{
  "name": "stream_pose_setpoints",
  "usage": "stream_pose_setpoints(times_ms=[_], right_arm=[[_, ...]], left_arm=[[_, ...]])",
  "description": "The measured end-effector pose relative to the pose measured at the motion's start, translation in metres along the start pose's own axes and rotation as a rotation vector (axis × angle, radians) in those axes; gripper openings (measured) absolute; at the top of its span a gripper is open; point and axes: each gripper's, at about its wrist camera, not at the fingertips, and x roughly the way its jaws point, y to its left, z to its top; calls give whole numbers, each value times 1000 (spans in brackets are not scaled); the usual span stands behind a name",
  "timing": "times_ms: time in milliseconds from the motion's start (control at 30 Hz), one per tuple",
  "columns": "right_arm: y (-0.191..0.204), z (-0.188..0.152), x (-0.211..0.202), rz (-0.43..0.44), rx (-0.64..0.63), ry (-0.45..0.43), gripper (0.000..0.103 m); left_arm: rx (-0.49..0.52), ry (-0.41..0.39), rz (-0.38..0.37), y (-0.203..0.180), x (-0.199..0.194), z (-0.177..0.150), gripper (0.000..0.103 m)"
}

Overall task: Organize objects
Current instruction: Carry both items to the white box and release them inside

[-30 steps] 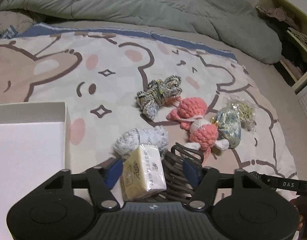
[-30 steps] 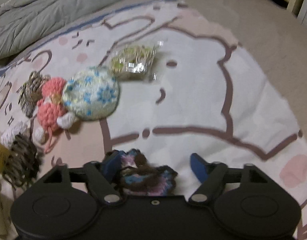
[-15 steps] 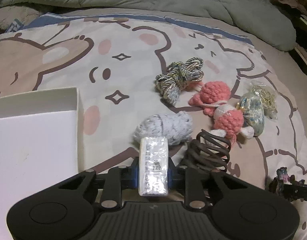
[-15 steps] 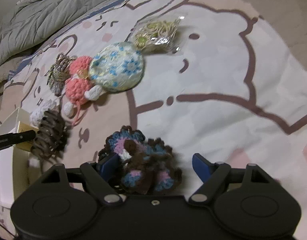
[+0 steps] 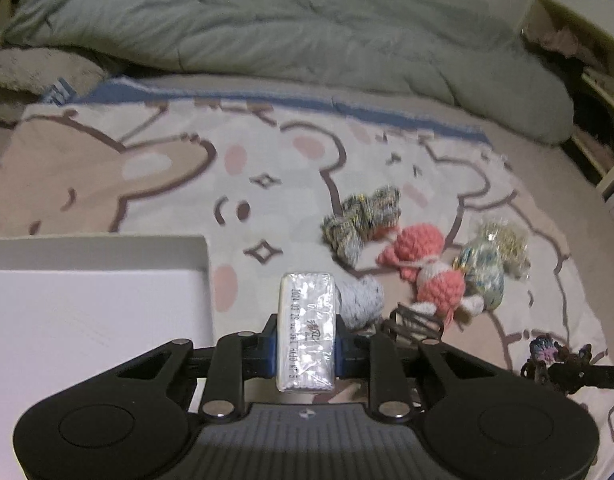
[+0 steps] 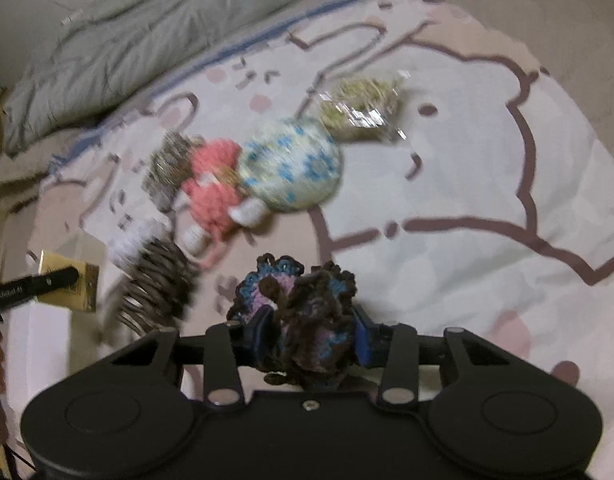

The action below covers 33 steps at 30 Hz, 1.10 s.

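My left gripper [image 5: 305,350] is shut on a wrapped rectangular bar [image 5: 306,330] and holds it above the bed, beside the white box [image 5: 95,312] at the left. My right gripper [image 6: 307,330] is shut on a dark crocheted flower piece [image 6: 303,320] in brown, blue and pink, lifted off the blanket. That piece also shows at the right edge of the left wrist view [image 5: 547,354]. The bar also shows in the right wrist view [image 6: 67,286].
On the bear-print blanket [image 5: 147,176] lie a grey yarn bundle [image 5: 361,300], a brown claw clip [image 6: 155,288], a braided cord bundle [image 5: 361,222], a pink crocheted doll [image 5: 427,264], a blue-flowered pouch [image 6: 293,164] and a clear bag of small items [image 6: 363,110]. A green duvet [image 5: 287,28] lies behind.
My left gripper closed on the bar and lifted it from the blanket. My right gripper closed on the crocheted flower piece and raised it.
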Motion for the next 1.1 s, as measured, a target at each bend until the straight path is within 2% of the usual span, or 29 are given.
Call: stream_pose_setpoints(times_ms=[333, 600, 800, 933, 1100], right_arm=[[64, 12, -29, 93, -57, -153, 41], [117, 11, -32, 145, -107, -199, 41], [170, 7, -26, 201, -167, -177, 41], [212, 2, -11, 226, -242, -129, 41], [256, -4, 20, 271, -323, -60, 41]], left_arm=[[-44, -125, 40, 42, -51, -1, 26], [-105, -181, 84, 81, -73, -2, 26], [-187, -209, 109, 109, -80, 1, 26], [-199, -198, 132, 121, -74, 3, 26], [-193, -165, 196, 137, -58, 4, 26]])
